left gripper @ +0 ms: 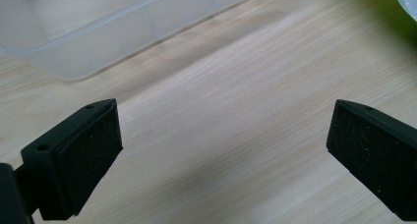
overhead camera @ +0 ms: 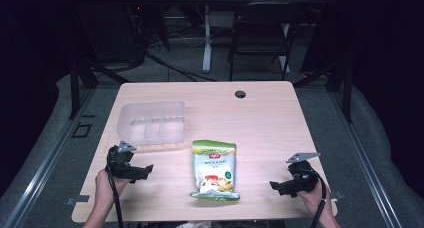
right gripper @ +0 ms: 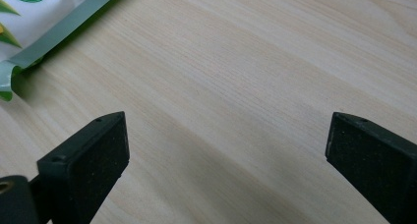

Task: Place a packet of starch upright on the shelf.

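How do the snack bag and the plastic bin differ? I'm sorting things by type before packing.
The snack bag is opaque, printed green and white; the plastic bin is translucent and plain. The snack bag lies flat near the table's front edge, between the two claws; the plastic bin stands open-topped farther back, at the left. The snack bag is soft and sealed; the plastic bin is rigid, with dividers inside. Both rest untouched on the wooden table.
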A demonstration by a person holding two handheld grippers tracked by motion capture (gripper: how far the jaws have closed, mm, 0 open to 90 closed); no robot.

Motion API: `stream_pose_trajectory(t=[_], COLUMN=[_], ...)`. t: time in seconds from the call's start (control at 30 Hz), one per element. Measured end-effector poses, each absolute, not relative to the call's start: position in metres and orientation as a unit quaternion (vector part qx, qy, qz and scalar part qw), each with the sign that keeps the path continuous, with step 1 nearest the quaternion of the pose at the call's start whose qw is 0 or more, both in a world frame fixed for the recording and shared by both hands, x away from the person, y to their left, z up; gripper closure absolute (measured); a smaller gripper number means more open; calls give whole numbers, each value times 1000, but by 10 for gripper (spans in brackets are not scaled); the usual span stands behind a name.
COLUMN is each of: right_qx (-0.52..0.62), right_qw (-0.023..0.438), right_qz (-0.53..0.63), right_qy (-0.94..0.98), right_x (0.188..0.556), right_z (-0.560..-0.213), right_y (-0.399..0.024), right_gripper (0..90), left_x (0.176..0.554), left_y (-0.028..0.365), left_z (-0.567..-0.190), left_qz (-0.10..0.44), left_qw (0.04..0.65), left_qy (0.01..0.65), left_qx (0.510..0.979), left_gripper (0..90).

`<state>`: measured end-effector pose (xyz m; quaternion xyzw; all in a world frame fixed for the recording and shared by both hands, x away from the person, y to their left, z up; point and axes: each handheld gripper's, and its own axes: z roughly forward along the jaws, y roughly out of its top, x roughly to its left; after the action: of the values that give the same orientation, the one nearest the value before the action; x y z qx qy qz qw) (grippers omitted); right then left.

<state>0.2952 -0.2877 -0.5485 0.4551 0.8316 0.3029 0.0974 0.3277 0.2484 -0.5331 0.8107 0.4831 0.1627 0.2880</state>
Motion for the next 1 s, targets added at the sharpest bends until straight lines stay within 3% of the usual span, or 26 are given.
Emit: stream_pose_trajectory(t=[1.0], right_qx=[454], right_qw=[98], right_qz=[304], right_qy=[832], right_x=[293], right_z=[-549], right_y=[-288], right_gripper=[23], left_x=[338], left_y=[215], left_z=[-521], left_qz=[97], left_qw=[344], left_qy=[477], left_qx=[803], left_gripper=[4])
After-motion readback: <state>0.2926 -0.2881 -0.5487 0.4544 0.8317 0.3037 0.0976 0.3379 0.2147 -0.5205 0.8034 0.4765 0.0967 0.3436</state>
